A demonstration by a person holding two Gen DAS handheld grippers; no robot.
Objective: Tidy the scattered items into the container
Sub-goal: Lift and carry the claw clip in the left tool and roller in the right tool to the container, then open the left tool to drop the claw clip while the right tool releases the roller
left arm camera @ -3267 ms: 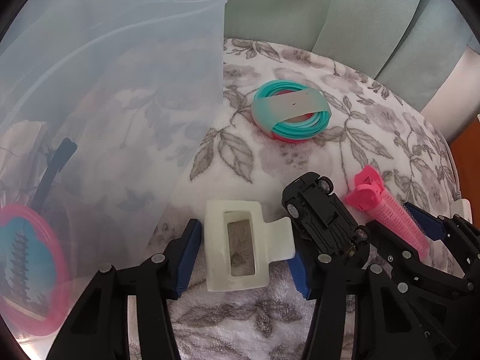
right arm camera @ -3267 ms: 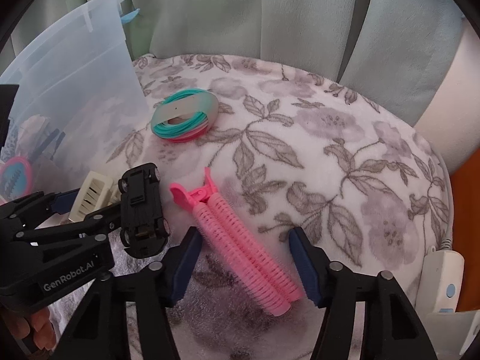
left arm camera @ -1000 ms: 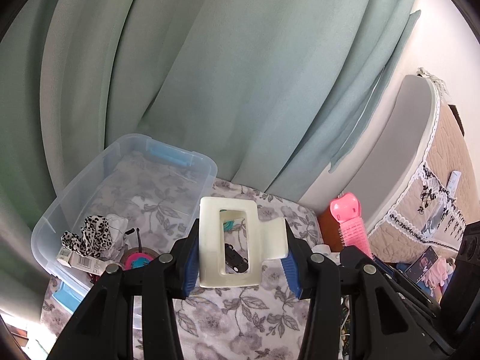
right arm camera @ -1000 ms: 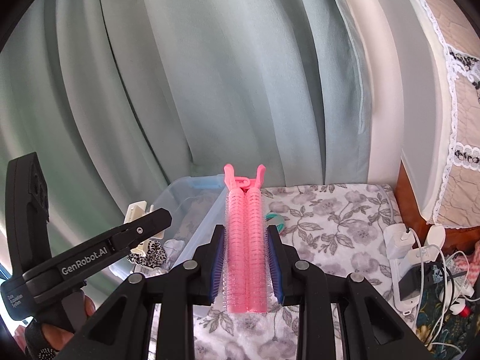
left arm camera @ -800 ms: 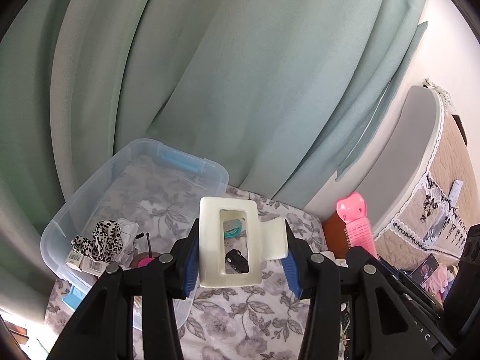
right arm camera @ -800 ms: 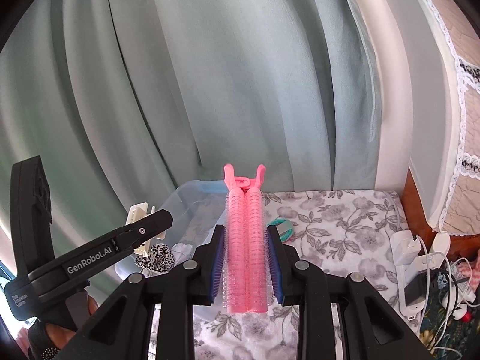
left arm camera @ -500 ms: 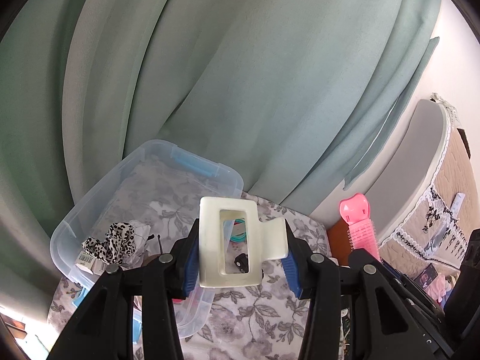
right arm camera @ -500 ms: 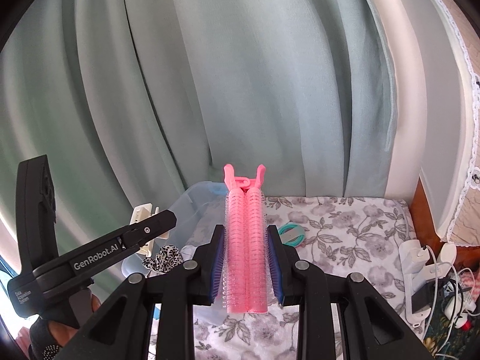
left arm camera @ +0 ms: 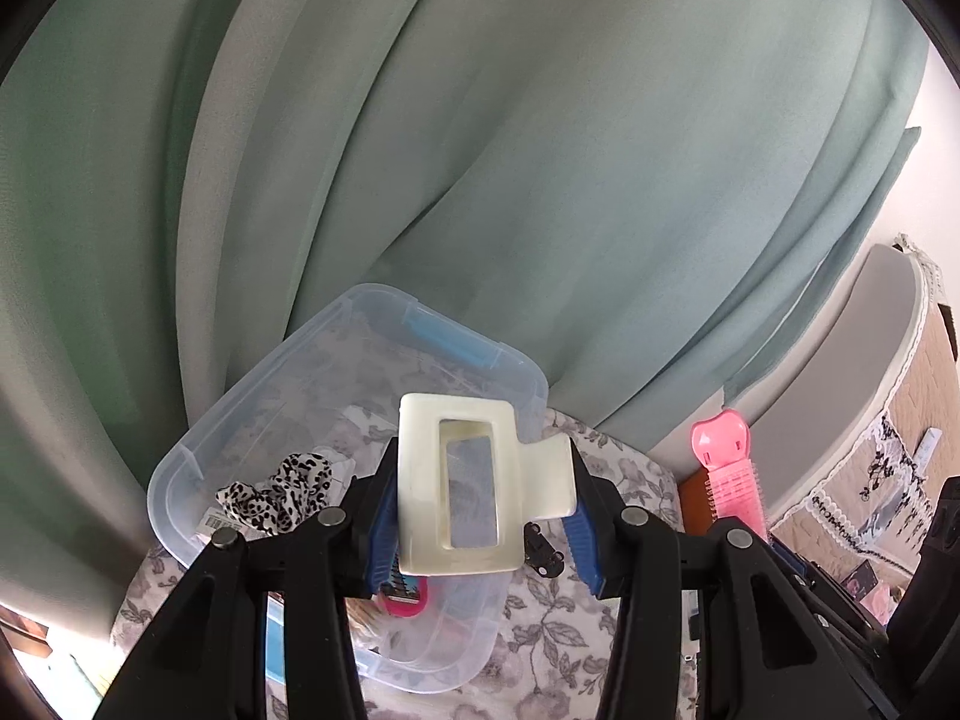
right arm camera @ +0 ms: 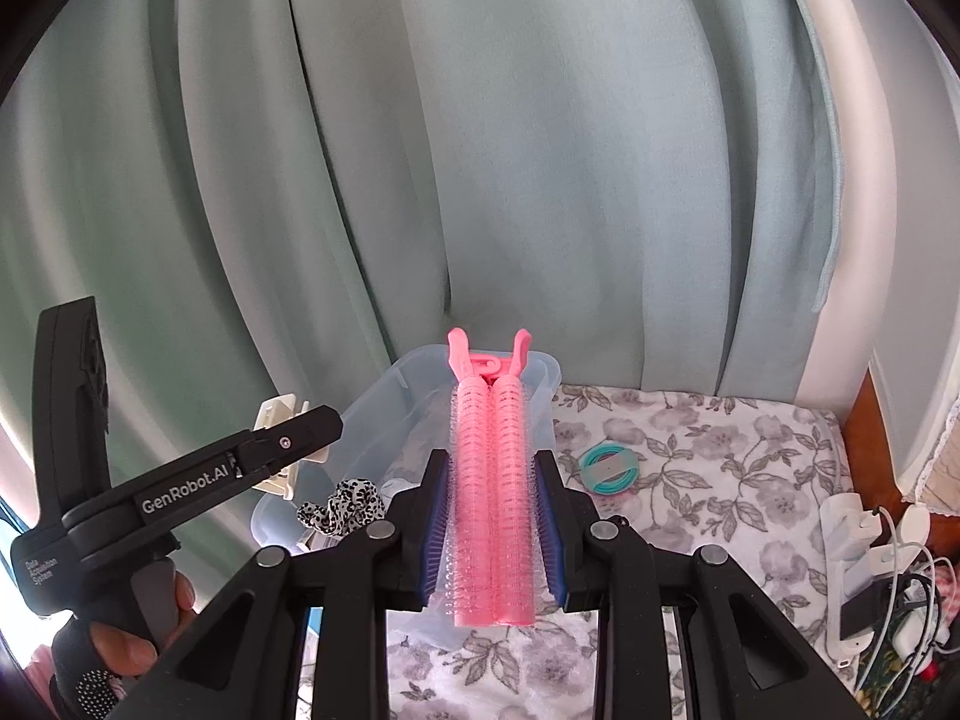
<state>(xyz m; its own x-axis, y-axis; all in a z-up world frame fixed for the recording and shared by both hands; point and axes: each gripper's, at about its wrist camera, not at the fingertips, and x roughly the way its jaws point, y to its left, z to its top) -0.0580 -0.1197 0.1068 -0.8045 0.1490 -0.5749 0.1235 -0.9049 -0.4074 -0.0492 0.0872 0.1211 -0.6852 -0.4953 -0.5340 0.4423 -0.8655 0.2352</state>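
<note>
My left gripper is shut on a cream hair claw clip, held high above the clear plastic bin. The bin holds a leopard scrunchie and a pink round item. My right gripper is shut on a pink hair roller clip, raised over the bin's near side. A teal ring bundle lies on the floral cloth. A small black toy car peeks out beside the claw clip. The left gripper with the claw clip shows at the left of the right wrist view.
Green curtains hang right behind the bin. A power strip with chargers and cables sits at the cloth's right edge. A padded headboard stands at the right. A hand grips the left tool's handle.
Both grippers have drifted sideways, so the bin now sits more directly under the claw clip and behind the roller. Each grip stays the same.
</note>
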